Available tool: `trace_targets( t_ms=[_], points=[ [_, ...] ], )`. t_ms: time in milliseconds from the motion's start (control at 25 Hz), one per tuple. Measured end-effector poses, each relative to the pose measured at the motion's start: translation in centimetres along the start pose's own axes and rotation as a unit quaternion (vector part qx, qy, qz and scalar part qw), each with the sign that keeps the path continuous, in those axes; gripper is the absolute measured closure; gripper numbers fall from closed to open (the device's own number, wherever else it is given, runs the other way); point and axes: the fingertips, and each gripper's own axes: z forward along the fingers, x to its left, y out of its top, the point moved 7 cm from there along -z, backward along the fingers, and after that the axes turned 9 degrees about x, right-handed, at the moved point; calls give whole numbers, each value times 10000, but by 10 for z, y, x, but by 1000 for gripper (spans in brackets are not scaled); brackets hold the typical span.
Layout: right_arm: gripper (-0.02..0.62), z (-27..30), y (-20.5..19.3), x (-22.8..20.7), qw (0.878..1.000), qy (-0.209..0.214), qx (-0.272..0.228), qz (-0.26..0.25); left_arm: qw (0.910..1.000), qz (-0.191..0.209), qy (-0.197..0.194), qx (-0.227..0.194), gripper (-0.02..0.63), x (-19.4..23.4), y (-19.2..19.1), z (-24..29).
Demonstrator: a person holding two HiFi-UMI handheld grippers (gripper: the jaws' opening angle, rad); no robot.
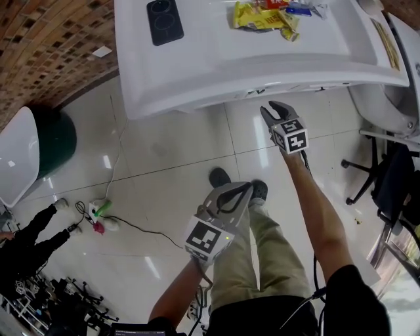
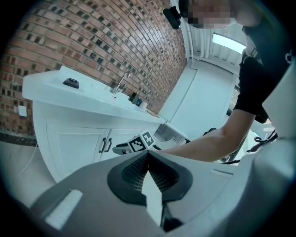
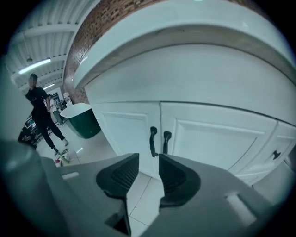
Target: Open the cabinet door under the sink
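White cabinet doors [image 3: 212, 139] stood closed under the counter [image 3: 185, 60], with two dark handles [image 3: 153, 141] side by side. My right gripper [image 3: 148, 159] faced these handles, jaws apart and empty. My left gripper [image 2: 148, 155] had jaws together, holding nothing.

Rough, matt brick wall [image 2: 92, 41] behind, and the white countertop [image 1: 216, 65] gleams smooth and glossy. Floor tiles [image 1: 164, 157] are polished, throwing back lamp glare. Cabinet doors [image 3: 217, 134] are smooth white with a soft sheen; the dark handles [image 3: 152, 139] look metal. The right gripper [image 3: 148, 162] shows dark, ribbed, matt pads [image 3: 124, 173]. Yellow snack packets [image 1: 262, 18] shine like plastic film.
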Motion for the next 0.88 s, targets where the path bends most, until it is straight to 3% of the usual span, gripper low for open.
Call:
trace_targets(
  t_ms=[480, 880],
  points=[
    [451, 55, 3, -19, 9976, -365, 322, 498, 9998, -145, -104, 20, 589, 41, 8, -6],
    [451, 72, 16, -23, 9953, -634, 470, 556, 9997, -206, -116, 78, 589, 62, 6, -17]
  ],
)
